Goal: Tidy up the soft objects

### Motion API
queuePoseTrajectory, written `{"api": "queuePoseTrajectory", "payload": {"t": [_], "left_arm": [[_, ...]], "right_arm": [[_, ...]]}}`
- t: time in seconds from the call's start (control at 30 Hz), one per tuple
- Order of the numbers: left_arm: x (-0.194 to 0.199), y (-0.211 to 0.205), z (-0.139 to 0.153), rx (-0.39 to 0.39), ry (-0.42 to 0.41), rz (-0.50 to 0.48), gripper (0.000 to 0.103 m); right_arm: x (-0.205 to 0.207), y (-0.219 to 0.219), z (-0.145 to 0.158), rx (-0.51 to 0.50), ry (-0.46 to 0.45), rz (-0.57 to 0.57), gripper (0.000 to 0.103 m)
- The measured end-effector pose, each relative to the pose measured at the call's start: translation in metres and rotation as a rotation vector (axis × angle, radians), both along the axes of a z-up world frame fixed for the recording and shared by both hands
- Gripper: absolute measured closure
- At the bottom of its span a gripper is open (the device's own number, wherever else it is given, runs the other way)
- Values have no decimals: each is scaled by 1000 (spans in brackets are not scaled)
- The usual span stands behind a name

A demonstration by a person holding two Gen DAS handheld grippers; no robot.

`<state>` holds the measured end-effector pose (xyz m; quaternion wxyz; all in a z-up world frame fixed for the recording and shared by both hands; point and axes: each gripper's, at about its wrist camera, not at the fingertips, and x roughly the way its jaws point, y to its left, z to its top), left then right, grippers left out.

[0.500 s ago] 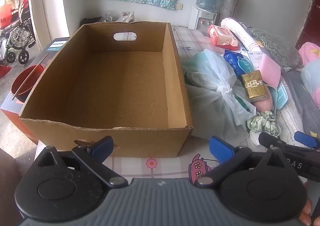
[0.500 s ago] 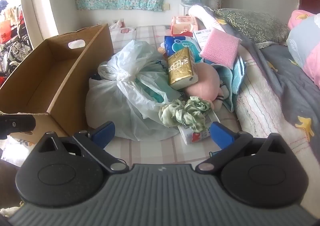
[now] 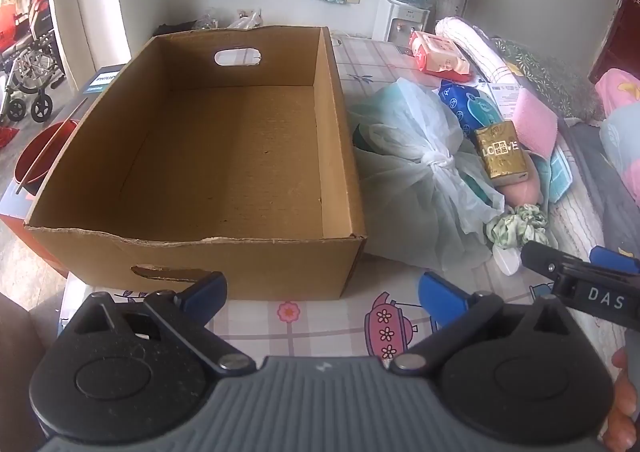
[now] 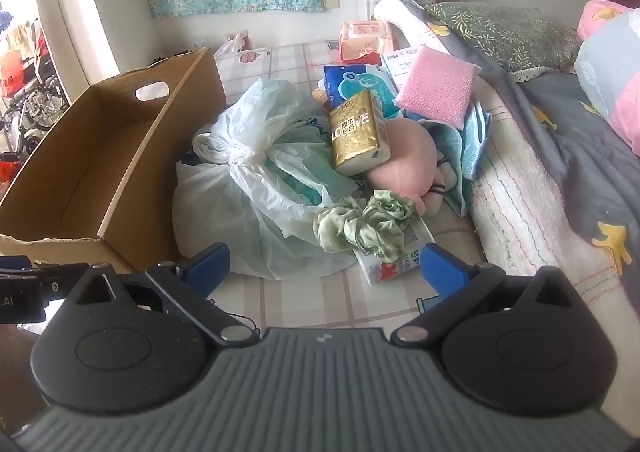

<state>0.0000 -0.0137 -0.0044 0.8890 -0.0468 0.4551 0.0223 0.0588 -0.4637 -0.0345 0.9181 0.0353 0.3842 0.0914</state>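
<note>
An empty cardboard box stands on the checked bedsheet; it also shows at the left of the right wrist view. Right of it lies a pile of soft things: a knotted white plastic bag, a green scrunchie, a gold tissue pack, a pink plush, a pink sponge cloth and a blue packet. My left gripper is open and empty in front of the box. My right gripper is open and empty just before the scrunchie and bag.
A folded quilt and pillows rise along the right. A water dispenser and a pink wipes pack stand behind the pile. A red bucket and a wheelchair are on the floor left of the box.
Both grippers have stayed nearly still. The right gripper has edged slightly forward toward the scrunchie. Nothing was taken hold of.
</note>
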Motion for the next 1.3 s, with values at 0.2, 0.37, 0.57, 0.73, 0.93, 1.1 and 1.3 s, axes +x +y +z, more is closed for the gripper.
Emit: {"api": "queuePoseTrajectory", "payload": {"t": [0.2, 0.37, 0.57, 0.73, 0.93, 1.1, 1.3], "left_arm": [[6, -1, -3, 6, 17, 2, 0], [7, 0, -4, 2, 22, 14, 0], [9, 0, -6, -1, 27, 17, 0], [9, 0, -6, -4, 29, 17, 0], [10, 2, -7, -13, 35, 23, 0], [10, 2, -7, -17, 34, 26, 0], [9, 2, -7, -17, 37, 20, 0]], "right_arm": [[16, 8, -7, 11, 5, 2, 1], [19, 13, -9, 6, 12, 10, 1], [20, 17, -9, -11, 14, 19, 1], [20, 18, -10, -18, 12, 23, 1], [19, 22, -9, -30, 7, 33, 1], [20, 25, -11, -38, 11, 39, 1], [20, 26, -12, -40, 8, 41, 1]]}}
